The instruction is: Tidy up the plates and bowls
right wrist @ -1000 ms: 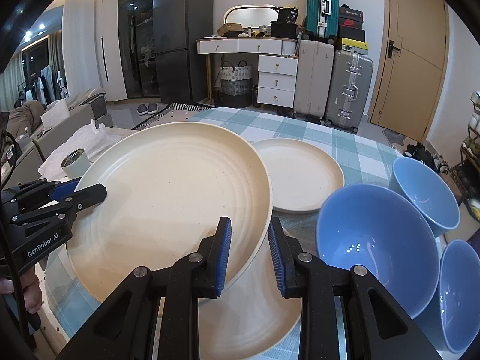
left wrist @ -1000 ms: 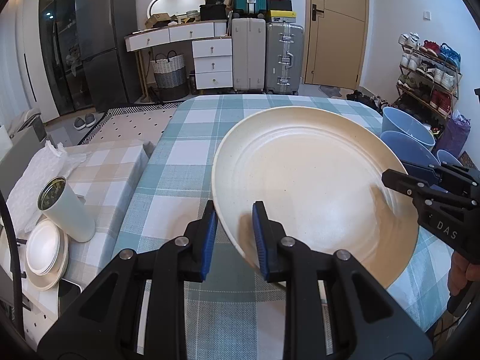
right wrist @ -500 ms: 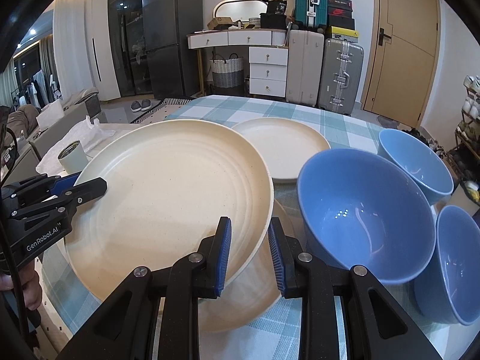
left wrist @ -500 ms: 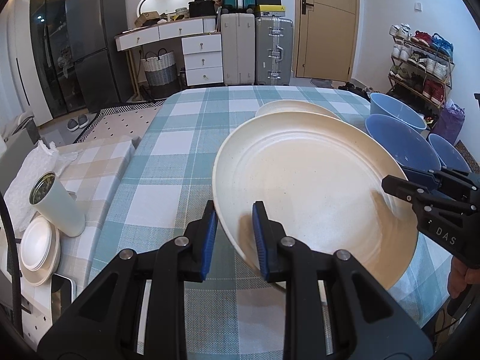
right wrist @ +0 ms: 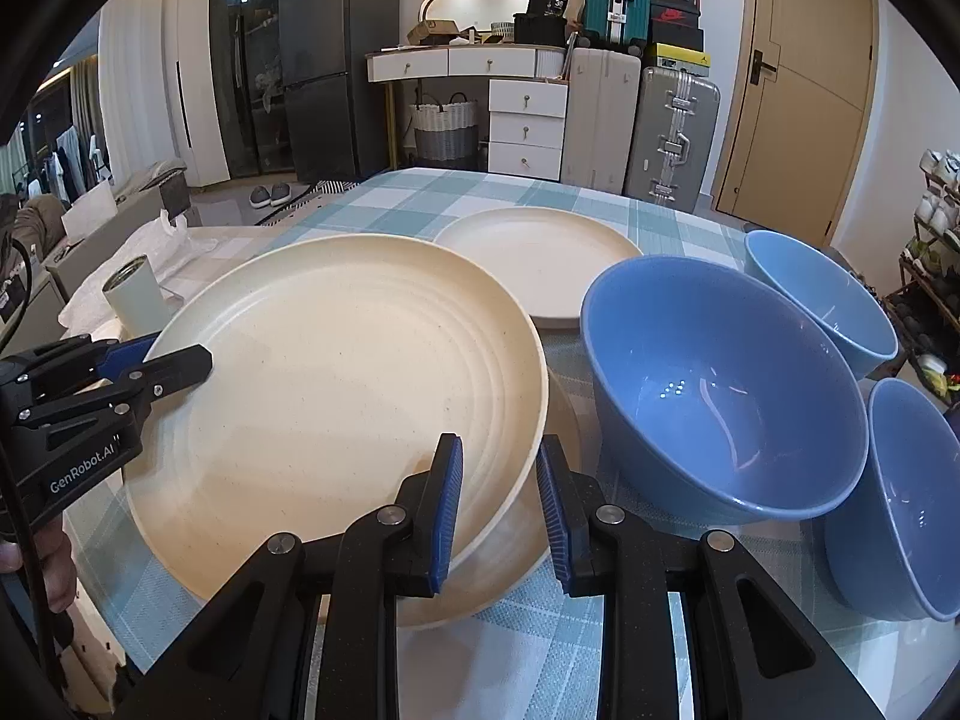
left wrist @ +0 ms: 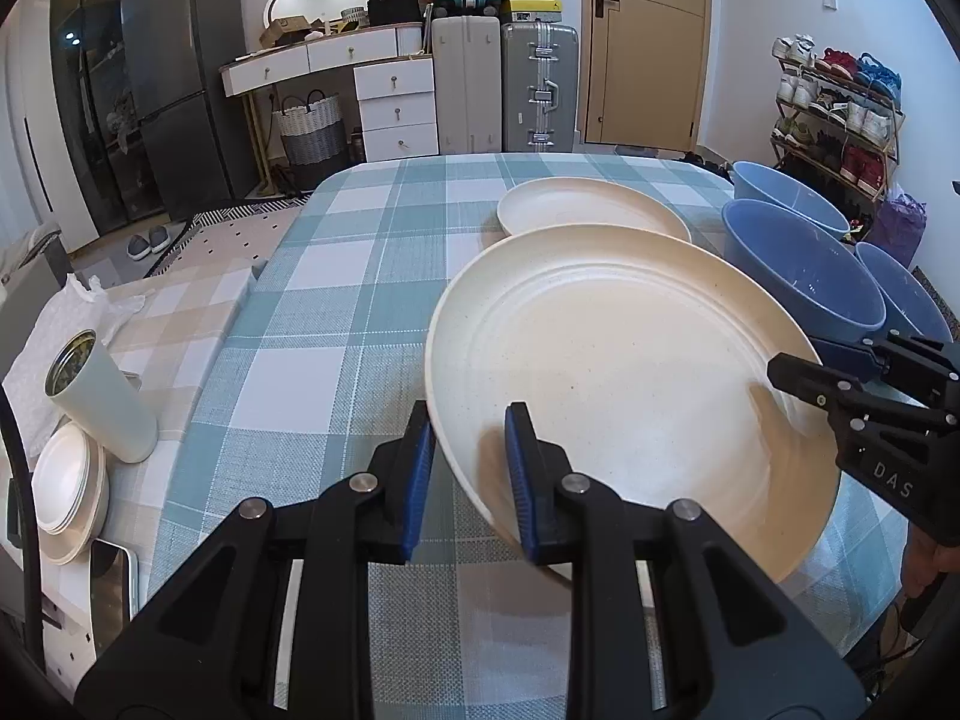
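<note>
Large cream plate (right wrist: 336,396): rim clamped by left tool (left wrist: 468,474) and right tool (right wrist: 498,504), opposite sides, for level carrying. Held over a second plate (right wrist: 510,570) on the worktop (left wrist: 336,312), likely for stacking.

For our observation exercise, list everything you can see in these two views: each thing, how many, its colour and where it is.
held plate: 1, cream, gripped at both rims above another plate
lower plate: 1, cream, on the cloth beneath it
far plate: 1, cream, behind them
bowls: 3, blue, right side
tablecloth: 1, teal check
tumbler: 1, pale green, side table
small plates: stack, white, beside the tumbler
suitcases: several, by the back wall
shoe rack: 1, right wall
left hand-held gripper: black, blue pads, shut on the plate
right hand-held gripper: same, opposite rim
</note>
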The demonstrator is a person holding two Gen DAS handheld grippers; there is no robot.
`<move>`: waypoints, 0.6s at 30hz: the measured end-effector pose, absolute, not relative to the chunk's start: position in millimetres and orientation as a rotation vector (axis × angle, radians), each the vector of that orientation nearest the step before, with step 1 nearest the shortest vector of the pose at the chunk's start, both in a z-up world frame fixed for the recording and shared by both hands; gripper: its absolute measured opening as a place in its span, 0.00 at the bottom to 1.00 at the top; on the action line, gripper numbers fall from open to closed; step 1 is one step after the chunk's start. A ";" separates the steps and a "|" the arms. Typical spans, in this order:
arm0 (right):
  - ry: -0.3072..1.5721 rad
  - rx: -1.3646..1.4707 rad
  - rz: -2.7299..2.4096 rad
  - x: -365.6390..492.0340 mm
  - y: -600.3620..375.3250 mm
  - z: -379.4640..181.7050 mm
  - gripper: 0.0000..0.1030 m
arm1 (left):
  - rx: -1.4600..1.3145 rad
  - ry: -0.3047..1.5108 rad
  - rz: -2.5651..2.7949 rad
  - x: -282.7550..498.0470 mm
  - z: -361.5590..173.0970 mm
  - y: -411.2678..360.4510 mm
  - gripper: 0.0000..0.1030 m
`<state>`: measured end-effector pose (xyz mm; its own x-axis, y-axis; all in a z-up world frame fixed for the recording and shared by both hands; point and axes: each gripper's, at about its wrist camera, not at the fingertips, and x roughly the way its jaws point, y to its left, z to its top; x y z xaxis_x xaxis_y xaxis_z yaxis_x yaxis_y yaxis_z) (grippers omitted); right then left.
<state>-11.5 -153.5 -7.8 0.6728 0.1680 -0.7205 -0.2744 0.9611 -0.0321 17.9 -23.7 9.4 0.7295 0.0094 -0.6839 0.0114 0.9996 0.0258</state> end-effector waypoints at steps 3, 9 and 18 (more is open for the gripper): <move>0.803 -0.148 0.245 -12.4 -153.9 -12.0 0.25 | 0.030 0.755 -0.003 18.7 6.8 -24.1 0.20; 0.816 -0.152 0.233 -12.6 -155.2 -19.1 0.25 | 0.032 0.766 -0.008 22.4 -4.1 -25.9 0.20; 0.831 -0.158 0.217 -7.0 -155.3 -26.5 0.25 | 0.055 0.772 -0.012 31.8 -18.6 -27.9 0.20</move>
<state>-7.0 -155.3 -26.5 0.6543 0.1293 -0.7451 -0.2525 0.9661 -0.0541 31.8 -27.9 -18.6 0.7163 0.0091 -0.6977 0.0314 0.9985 0.0453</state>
